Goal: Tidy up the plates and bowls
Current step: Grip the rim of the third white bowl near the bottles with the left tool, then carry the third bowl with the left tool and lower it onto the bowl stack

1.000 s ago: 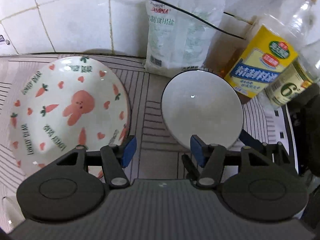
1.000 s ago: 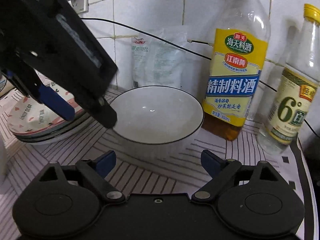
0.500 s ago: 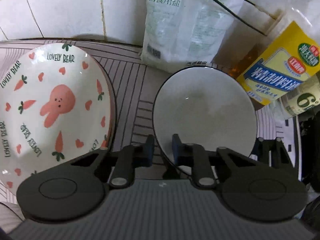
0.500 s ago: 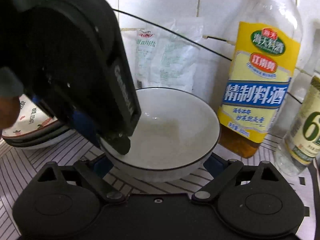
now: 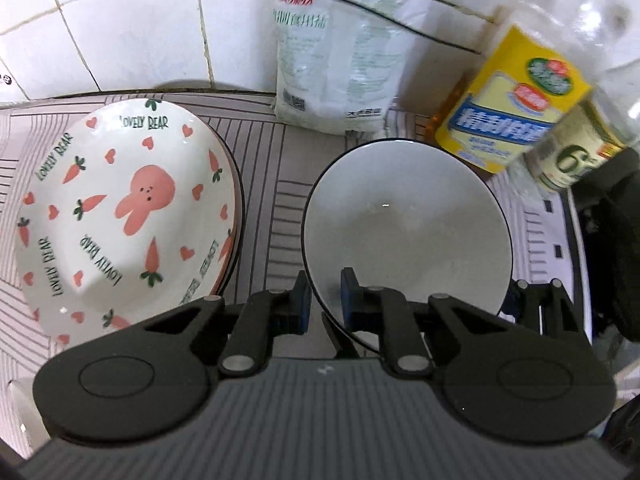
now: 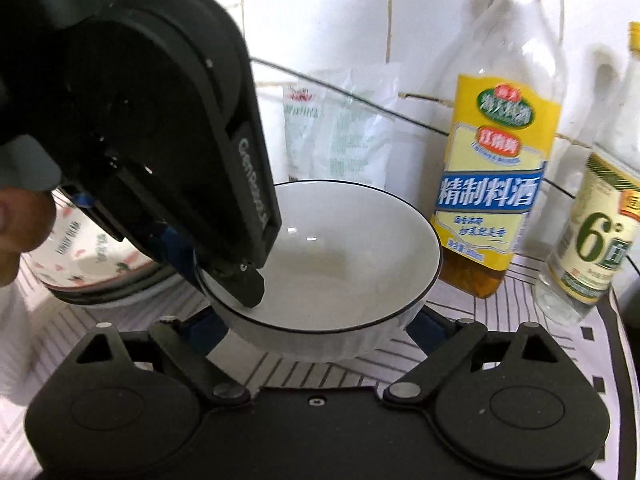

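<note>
**A:** left wrist view first: the left gripper (image 5: 324, 300) is clamped on the near rim of the bowl (image 5: 408, 224), one blue pad inside, one outside. Jaws just closed in on it, only the rim's thickness between them now. Only this view shows the top of the plate (image 5: 120, 216) properly, bunny and carrots, sitting left of the bowl on the striped mat (image 5: 276, 152). A bit of the right gripper (image 5: 532, 300) peeks out past the bowl's right edge

**B:** and the right wrist one?

**A:** there you see the left gripper (image 6: 224, 276) from the side, coming down steeply onto the bowl (image 6: 340, 256) rim at its left. It also shows the plate (image 6: 100, 260) is the top of a stack, which the other view barely hints at. Both bottles (image 6: 496, 176) stand upright behind, salt bag (image 6: 340, 136) against the tiles

**B:** right gripper (image 6: 316, 328) holding anything?

**A:** nope, spread wide, fingers on either side of the bowl's base. Can't tell if the pads touch it, the bowl hides them
</note>
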Demonstrator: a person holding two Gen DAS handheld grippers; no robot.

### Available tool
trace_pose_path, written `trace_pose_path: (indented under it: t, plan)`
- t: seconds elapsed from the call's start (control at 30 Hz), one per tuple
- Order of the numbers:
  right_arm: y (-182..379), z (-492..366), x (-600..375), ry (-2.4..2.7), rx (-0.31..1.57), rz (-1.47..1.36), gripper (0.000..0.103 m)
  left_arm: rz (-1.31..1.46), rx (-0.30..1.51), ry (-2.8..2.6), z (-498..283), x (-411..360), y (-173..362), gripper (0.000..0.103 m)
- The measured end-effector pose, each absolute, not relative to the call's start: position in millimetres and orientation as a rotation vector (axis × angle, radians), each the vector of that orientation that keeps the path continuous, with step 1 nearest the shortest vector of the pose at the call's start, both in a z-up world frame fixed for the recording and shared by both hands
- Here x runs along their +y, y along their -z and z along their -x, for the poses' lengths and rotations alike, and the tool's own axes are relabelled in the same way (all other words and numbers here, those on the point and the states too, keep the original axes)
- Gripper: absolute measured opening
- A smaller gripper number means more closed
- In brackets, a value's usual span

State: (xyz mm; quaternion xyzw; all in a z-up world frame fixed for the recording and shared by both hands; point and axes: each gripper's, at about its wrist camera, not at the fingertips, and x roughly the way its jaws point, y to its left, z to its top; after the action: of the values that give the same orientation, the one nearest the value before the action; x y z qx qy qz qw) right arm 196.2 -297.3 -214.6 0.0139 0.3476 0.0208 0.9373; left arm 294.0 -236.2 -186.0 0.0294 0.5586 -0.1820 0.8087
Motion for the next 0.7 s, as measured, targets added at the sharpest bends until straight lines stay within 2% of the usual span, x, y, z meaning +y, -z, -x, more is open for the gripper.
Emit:
trace_pose_path:
  t: [0.7]
  plan:
    - [118, -117, -254, -0.225, 0.603, -0.086, 0.097, -0.095, 1.127, 0.414, -215, -146, 100, 0.014]
